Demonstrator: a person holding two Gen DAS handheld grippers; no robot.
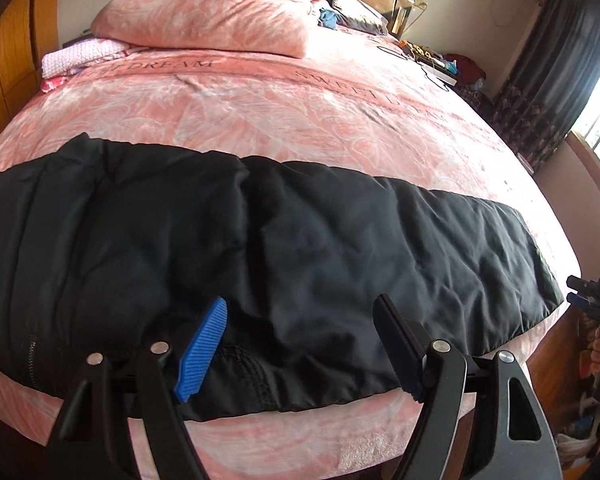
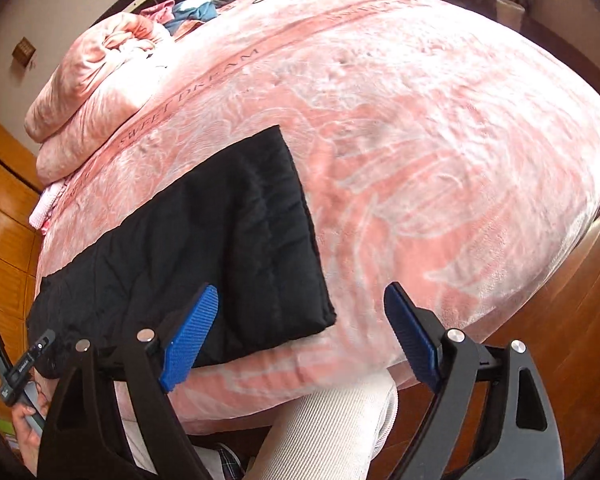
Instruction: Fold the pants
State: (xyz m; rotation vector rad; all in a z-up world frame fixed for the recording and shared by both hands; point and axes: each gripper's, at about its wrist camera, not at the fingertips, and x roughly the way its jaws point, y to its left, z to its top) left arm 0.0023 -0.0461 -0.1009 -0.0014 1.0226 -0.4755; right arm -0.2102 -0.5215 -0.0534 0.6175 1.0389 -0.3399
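Black padded pants lie flat along the near edge of a pink bed, legs folded one over the other. My left gripper is open and empty, just above the near edge of the pants by the crotch seam. In the right wrist view the leg end of the pants lies at left. My right gripper is open and empty, over the hem corner near the bed's front edge. The right gripper also shows at the far right of the left wrist view.
Folded pink quilts are stacked at the head of the bed, with a pink knitted cloth beside them. Cables and small items lie at the far right corner. A wooden wardrobe stands left. The person's leg is below.
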